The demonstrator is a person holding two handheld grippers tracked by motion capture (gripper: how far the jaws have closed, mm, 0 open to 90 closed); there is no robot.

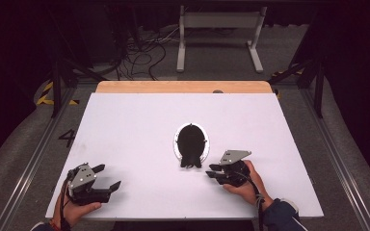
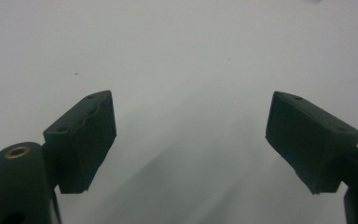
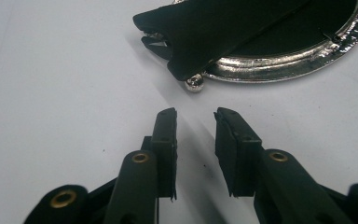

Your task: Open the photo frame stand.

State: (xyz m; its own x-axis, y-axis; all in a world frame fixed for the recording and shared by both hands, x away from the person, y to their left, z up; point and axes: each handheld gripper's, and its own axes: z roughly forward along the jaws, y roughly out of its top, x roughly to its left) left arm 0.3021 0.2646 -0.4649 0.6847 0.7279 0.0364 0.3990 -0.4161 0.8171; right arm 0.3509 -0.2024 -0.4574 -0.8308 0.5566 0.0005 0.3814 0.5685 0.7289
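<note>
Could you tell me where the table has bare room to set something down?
The table's left half and the far strip beyond the black pouch are free. It is crowded between the pouch and the right tool.

The white board point(image 1: 139, 139) lies flat on a table whose wooden edge point(image 1: 183, 87) shows along the far side, w/ a small dark spot point(image 1: 218, 91) on that strip. Behind the table stands a grey metal frame point(image 1: 220, 36) on two feet. Black cables point(image 1: 139, 53) lie tangled on the grey floor to the left of it. Yellow-black tape point(image 1: 46, 94) marks the floor at far left. A "4" point(image 1: 67, 138) is marked just beside the board's left edge. Metal rails point(image 1: 339, 168) run along both sides.
</note>
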